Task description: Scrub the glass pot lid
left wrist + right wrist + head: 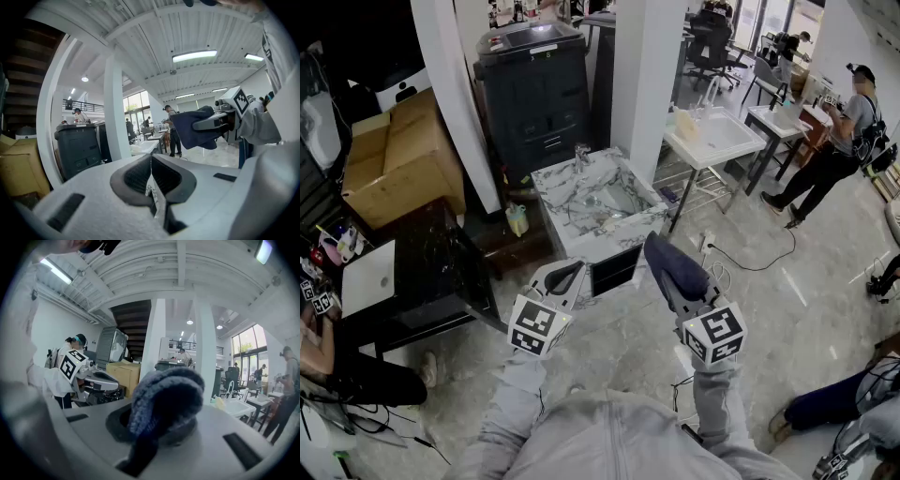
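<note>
My right gripper (664, 251) is shut on a dark blue cloth (677, 269), which bulges out over its jaws (165, 397). My left gripper (570, 273) is shut with nothing in it; its pads (140, 174) meet along a thin seam. Both are held up side by side above the floor, short of a marble-patterned sink (572, 218). Something glassy (615, 199) lies in its basin, too small to tell as the pot lid. A faucet (580, 155) stands at the sink's far edge. From the left gripper view the right gripper (213, 123) shows with the cloth (194, 129).
A white pillar (647, 75) rises just behind the sink, with a black copier (539, 89) to its left. A cardboard box (394, 155) and dark table (441, 272) stand at left. A white sink on a frame (717, 139) and a standing person (839, 141) are at right. Cables (759, 262) cross the floor.
</note>
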Action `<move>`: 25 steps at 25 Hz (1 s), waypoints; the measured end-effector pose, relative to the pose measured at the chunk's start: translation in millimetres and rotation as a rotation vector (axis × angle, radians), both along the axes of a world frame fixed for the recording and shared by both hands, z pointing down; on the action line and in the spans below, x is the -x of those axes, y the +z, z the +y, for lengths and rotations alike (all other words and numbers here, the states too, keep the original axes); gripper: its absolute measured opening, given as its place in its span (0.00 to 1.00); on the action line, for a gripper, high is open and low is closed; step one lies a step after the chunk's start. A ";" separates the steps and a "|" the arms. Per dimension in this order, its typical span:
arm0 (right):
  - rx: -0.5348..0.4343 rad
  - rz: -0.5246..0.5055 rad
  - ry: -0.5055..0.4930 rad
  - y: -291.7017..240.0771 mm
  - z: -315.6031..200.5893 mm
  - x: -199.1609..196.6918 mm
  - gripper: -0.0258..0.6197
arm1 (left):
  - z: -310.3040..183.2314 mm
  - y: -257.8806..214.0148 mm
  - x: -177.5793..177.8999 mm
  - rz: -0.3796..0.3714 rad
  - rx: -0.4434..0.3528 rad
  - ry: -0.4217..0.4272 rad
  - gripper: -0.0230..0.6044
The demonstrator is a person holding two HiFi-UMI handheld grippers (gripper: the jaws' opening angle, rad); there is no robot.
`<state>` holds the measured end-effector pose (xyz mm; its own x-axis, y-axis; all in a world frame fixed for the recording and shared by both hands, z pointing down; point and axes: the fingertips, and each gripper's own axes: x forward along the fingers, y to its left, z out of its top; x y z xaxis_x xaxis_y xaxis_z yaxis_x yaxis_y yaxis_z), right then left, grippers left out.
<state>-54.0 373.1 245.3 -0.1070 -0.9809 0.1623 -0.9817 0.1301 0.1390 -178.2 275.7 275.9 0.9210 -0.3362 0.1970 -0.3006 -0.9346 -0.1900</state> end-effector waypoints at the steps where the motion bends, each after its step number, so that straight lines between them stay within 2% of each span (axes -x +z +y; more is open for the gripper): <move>1: 0.002 0.001 -0.002 1.3 -0.1 -0.6 0.12 | 0.3 2.0 -2.0 -0.007 -0.011 0.003 0.08; 12: -0.005 0.004 -0.039 6.2 7.7 -9.0 0.13 | 13.6 5.6 -22.1 -0.033 -0.036 0.007 0.08; 25: 0.004 -0.033 -0.085 18.5 37.4 -50.4 0.13 | 42.8 14.7 -48.5 -0.045 -0.048 -0.077 0.08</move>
<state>-3.7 410.5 263.9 -0.1953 -0.9673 0.1615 -0.9711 0.2138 0.1057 -129.7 318.5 290.6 0.8824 -0.4161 0.2196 -0.3616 -0.8985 -0.2490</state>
